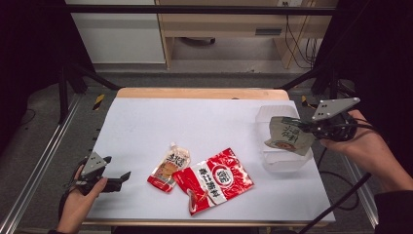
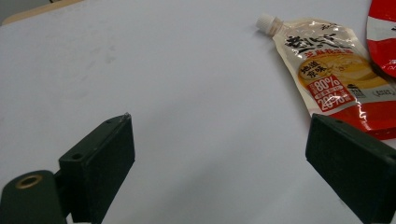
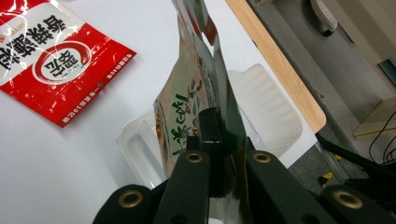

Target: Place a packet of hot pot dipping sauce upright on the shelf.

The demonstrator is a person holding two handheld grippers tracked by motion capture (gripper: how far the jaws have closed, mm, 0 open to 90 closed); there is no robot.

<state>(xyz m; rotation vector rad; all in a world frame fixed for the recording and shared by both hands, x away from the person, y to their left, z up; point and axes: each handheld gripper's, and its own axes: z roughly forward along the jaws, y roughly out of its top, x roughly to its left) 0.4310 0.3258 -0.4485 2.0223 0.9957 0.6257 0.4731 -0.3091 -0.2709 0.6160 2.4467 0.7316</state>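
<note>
The left tool (image 1: 119, 179) rests at the near left edge of the white-topped bench (image 1: 204, 117), jaws spread wide with nothing between them. Just beyond its right jaw lies the cream-and-red spouted sauce pouch with a white cap (image 2: 334, 74); further right, touching that pouch, is the flat red-and-white printed plastic packet (image 1: 214, 181).

Well to the right, the right tool (image 1: 306, 128) is clamped on the beige-green foil sachet (image 1: 289, 136), pinching it by one edge so the sachet hangs ahead of the jaws, over the clear, shallow plastic tub (image 1: 283, 161) that sits directly below and in front of the tool.

The risks, as I judge them: the grip is thin and near the sachet's edge, so the foil could slide out early and fall outside the tub. The sachet hangs crooked and partly over the tub's near rim, so a release here might leave it draped on the wall. The light tub could also skid if nudged.
</note>
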